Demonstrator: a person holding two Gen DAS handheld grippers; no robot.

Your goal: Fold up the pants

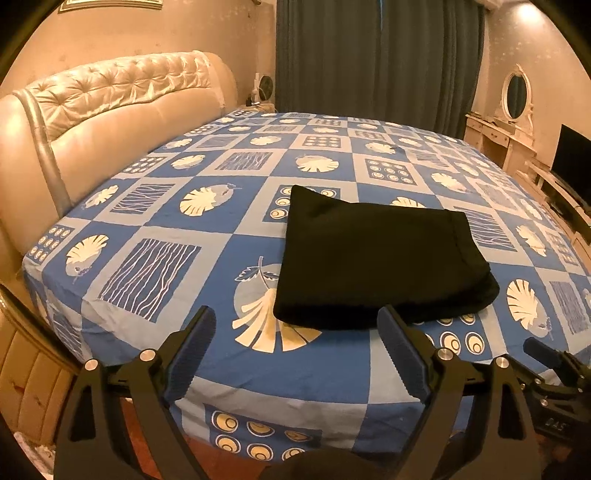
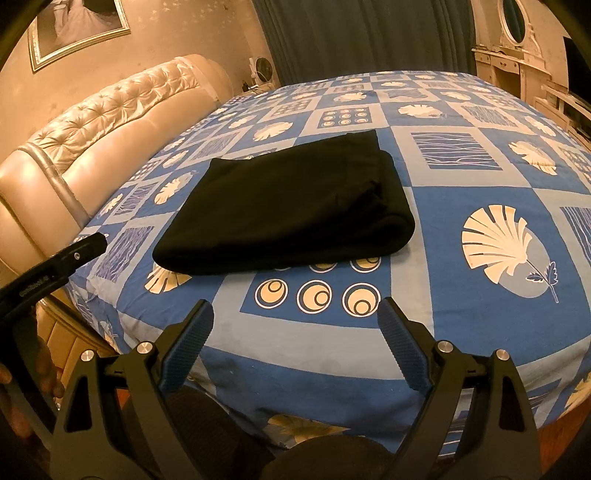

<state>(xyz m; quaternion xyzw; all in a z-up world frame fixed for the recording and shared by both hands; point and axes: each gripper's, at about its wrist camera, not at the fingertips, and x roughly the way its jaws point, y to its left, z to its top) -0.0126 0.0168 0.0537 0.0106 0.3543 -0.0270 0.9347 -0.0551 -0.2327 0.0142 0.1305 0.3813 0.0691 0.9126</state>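
Note:
Black pants (image 1: 373, 258) lie folded into a thick rectangle on the blue patterned bed sheet (image 1: 155, 206), near the bed's front edge. My left gripper (image 1: 297, 321) is open, with nothing between its fingers, just short of the pants' near edge. In the right wrist view the same pants (image 2: 288, 214) lie ahead and a little left. My right gripper (image 2: 297, 314) hangs open and empty above the sheet (image 2: 480, 184), a short way from the pants. The other gripper shows at each view's edge: the right one (image 1: 543, 354) and the left one (image 2: 74, 254).
A tufted cream headboard (image 1: 110, 103) runs along the left side of the bed. Dark curtains (image 1: 376, 55) hang behind it. A cream dresser with an oval mirror (image 1: 513, 107) and a dark screen (image 1: 574, 162) stand at the right. A framed picture (image 2: 77, 29) hangs on the wall.

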